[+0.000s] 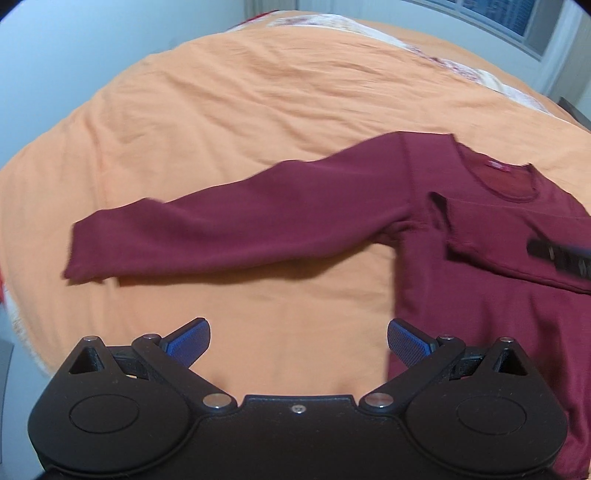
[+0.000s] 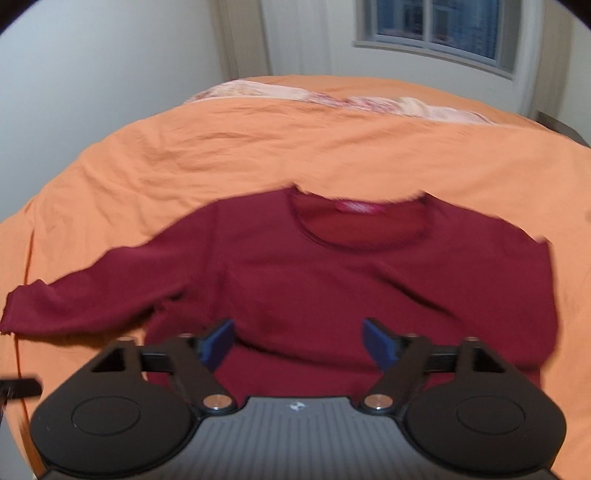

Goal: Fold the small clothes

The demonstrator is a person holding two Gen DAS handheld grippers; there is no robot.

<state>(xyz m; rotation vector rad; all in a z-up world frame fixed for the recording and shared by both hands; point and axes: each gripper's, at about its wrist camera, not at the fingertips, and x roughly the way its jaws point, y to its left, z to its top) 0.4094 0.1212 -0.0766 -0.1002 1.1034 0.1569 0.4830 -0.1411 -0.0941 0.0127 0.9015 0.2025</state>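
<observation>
Left gripper (image 1: 298, 341): blue-padded fingers (image 1: 188, 341) spread wide, nothing between them. They hang over bare orange bedsheet (image 1: 229, 122), just beside the left edge of the shirt's body; the right pad overlaps that edge in the left wrist view, contact not clear.

Right gripper (image 2: 298, 345): blue-padded fingers (image 2: 218, 343) also spread wide, empty. They sit above the lower chest of the garment. Whether they touch the cloth cannot be told; this view is motion-blurred.

Task item: dark maroon long-sleeved knit shirt (image 2: 332, 280), lying flat, front up, on the orange sheet of the bed. Round neckline points toward the far side of the bed, a small red label (image 2: 356, 206) showing inside the collar. One sleeve (image 1: 229, 229) stretches straight out to the left across the sheet, cuff at far left. The other sleeve (image 1: 517, 243) lies folded across the chest, its cuff end near the armpit of the outstretched sleeve.

Part of the right gripper shows as a dark bar at the right edge of the left wrist view, over the folded sleeve.

Beyond: a pale floral cover (image 2: 332, 98) at the far end of the bed, white walls, a window (image 2: 432, 26).
</observation>
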